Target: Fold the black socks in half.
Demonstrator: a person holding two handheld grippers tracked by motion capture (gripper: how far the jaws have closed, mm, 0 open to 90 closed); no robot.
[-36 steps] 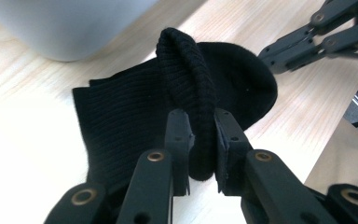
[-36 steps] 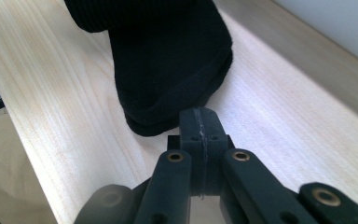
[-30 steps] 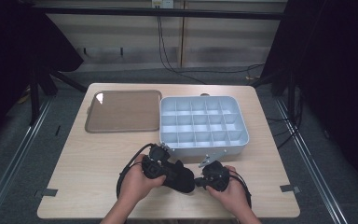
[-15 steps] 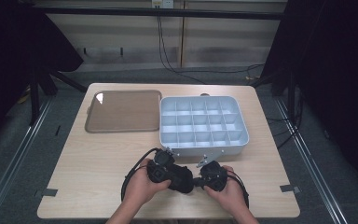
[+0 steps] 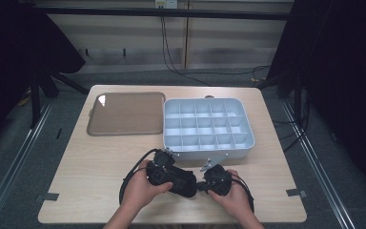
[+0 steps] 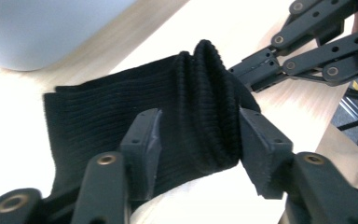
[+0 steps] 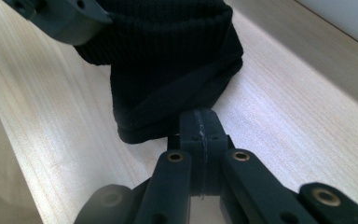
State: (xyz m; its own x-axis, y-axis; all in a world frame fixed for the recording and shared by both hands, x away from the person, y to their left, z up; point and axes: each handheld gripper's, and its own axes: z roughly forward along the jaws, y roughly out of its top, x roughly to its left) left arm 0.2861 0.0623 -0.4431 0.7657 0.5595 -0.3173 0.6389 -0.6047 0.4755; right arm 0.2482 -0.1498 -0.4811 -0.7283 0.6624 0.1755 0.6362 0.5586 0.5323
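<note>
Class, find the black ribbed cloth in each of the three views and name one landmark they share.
High view: black ribbed cloth near the table's front edge, between the two hands.
Left gripper view: centre, bunched between this gripper's fingers, which have just been opening.
Right gripper view: upper centre, its near edge pinched by the shut fingers.
Shared landmark: the pale compartment box, whose wall sits top left in the left gripper view and top right in the right.

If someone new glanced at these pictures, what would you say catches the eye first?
First, the black ribbed cloth bunched at the table's near edge, between two hand-held tools. The left tool has just been opening, its pads apart around a fold; the right tool is shut at the cloth's edge. Behind them sit a pale compartment box and, left of it, a brown tray.
</note>
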